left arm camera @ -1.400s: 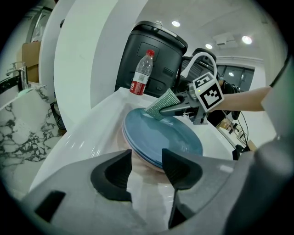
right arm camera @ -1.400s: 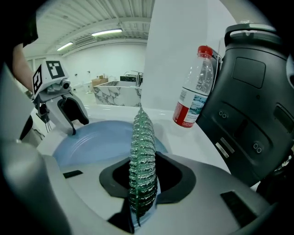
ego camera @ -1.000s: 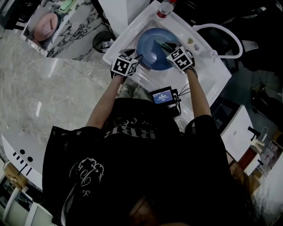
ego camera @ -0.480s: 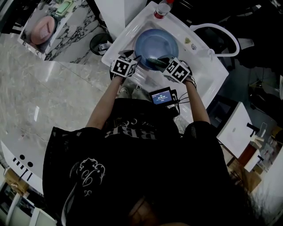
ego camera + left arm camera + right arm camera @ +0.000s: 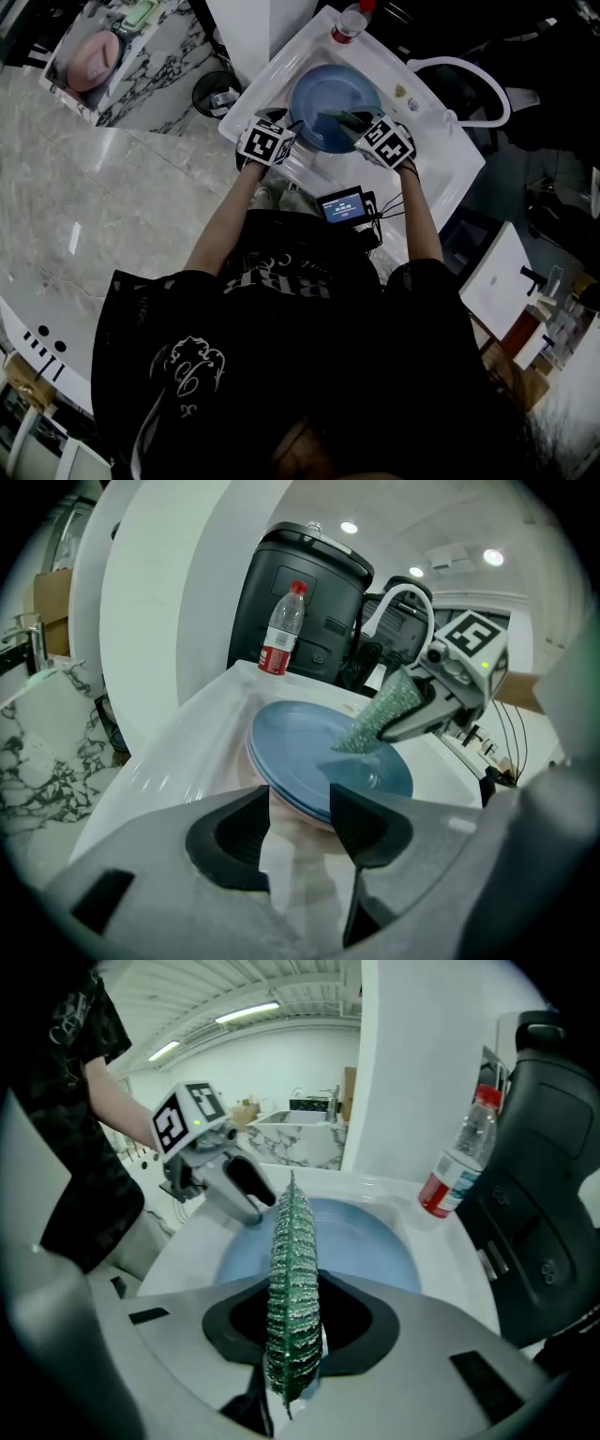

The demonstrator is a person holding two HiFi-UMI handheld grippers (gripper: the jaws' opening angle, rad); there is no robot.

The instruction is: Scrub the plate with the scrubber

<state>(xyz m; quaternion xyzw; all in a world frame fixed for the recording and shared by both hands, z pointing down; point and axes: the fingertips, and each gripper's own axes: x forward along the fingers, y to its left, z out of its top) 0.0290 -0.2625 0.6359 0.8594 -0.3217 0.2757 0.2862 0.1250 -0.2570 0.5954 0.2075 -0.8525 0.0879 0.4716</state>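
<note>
A blue plate [image 5: 323,94] lies in the white sink [image 5: 441,159]. My right gripper [image 5: 361,124] is shut on a green glittery scrubber [image 5: 292,1241], which stands edge-on between its jaws. The scrubber's [image 5: 375,719] tip rests on the plate's [image 5: 309,747] face, right of centre. My left gripper [image 5: 300,803] sits at the plate's near rim. Its jaws stand apart with the rim between the tips, and the pads press on nothing I can see. In the right gripper view the left gripper's dark fingers [image 5: 246,1185] reach the plate's [image 5: 375,1241] left edge.
A clear bottle [image 5: 350,21] with a red label stands on the sink's far corner. A white looped hose [image 5: 469,89] hangs at the sink's right side. A black appliance [image 5: 300,602] stands behind the sink. A marble counter [image 5: 159,47] lies to the left.
The right gripper swept the scrubber from the plate's far right toward its near edge, then part of the way back. The left gripper stayed at the plate's near rim.
</note>
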